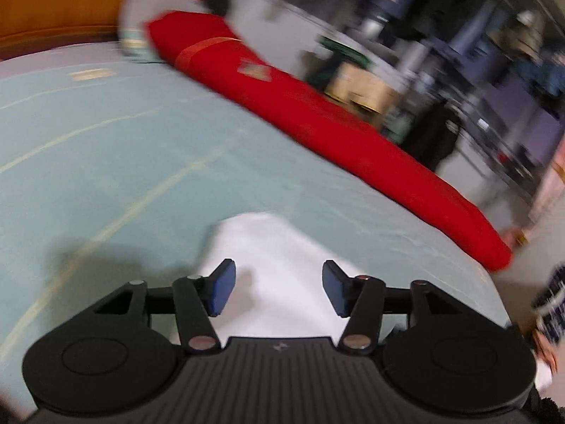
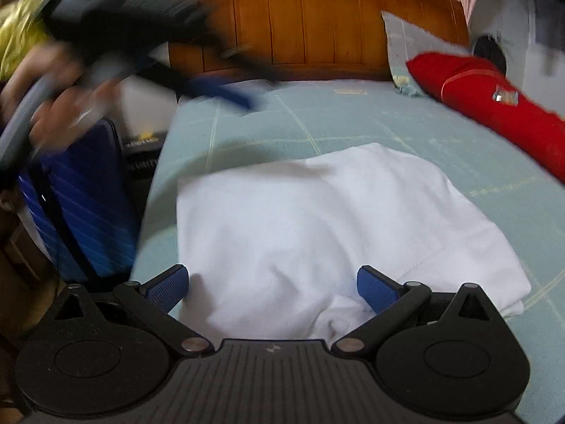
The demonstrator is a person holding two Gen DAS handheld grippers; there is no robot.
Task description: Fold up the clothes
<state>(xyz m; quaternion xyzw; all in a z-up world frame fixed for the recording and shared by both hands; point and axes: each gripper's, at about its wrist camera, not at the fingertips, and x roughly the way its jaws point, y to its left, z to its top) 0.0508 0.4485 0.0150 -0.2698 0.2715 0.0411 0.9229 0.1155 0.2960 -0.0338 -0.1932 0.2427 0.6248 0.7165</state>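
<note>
A folded white garment lies on the pale green bed sheet, near the bed's front left edge. My right gripper hovers over the garment's near end, open, with the cloth showing below the gap and nothing between the blue pads. In the left wrist view my left gripper is also open above the white garment, its pads apart and empty. The right wrist view shows the left gripper blurred at the upper left, held by a hand above the bed's left side.
A long red bolster lies along the bed's right side, and a pale pillow leans on the wooden headboard. A blue suitcase stands beside the bed's left edge. Cluttered furniture and boxes stand beyond the bolster.
</note>
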